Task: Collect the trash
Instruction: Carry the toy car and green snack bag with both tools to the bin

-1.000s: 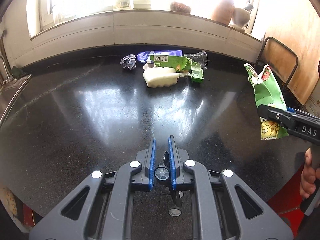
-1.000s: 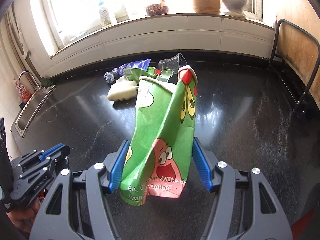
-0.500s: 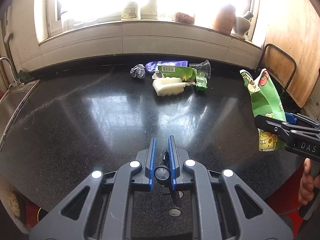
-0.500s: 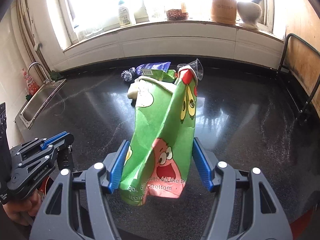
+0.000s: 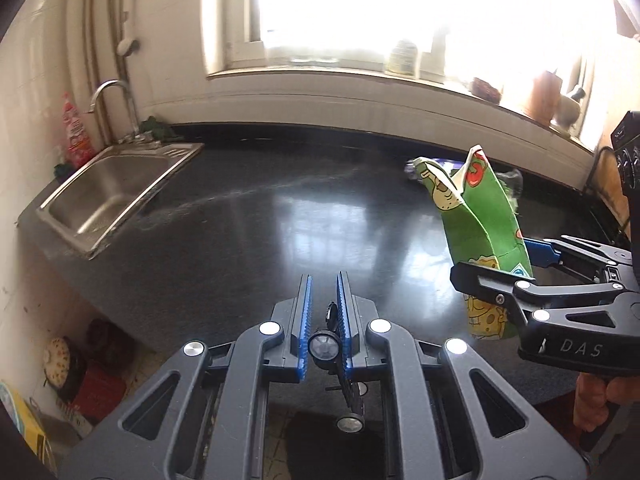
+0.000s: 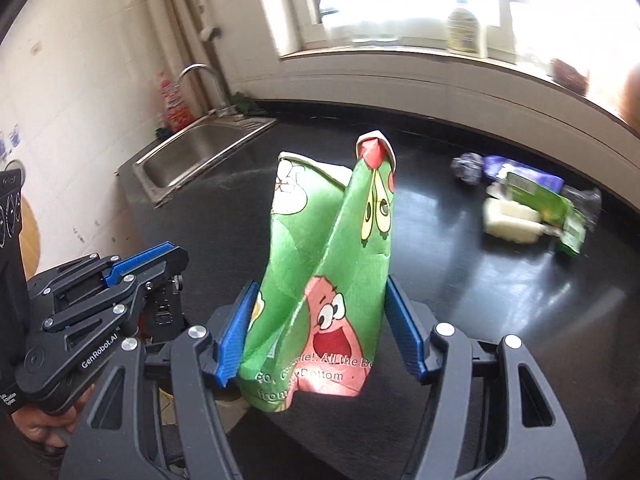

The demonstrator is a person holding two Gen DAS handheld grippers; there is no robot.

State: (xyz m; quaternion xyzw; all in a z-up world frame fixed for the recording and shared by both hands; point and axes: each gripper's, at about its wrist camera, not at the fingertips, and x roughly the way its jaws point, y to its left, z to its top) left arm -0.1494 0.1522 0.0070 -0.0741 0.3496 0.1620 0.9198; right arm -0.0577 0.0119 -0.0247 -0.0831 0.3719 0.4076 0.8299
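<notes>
Both your grippers have swung left since a second ago; the steel sink now shows. From your left wrist: your left gripper has its blue pads nearly together with nothing between them; your right gripper clamps the crumpled green cartoon-printed paper carton above the black stone counter. From your right wrist: the carton stands upright between the jaws; remaining wrappers and a pale foam piece lie well apart, far right.
</notes>
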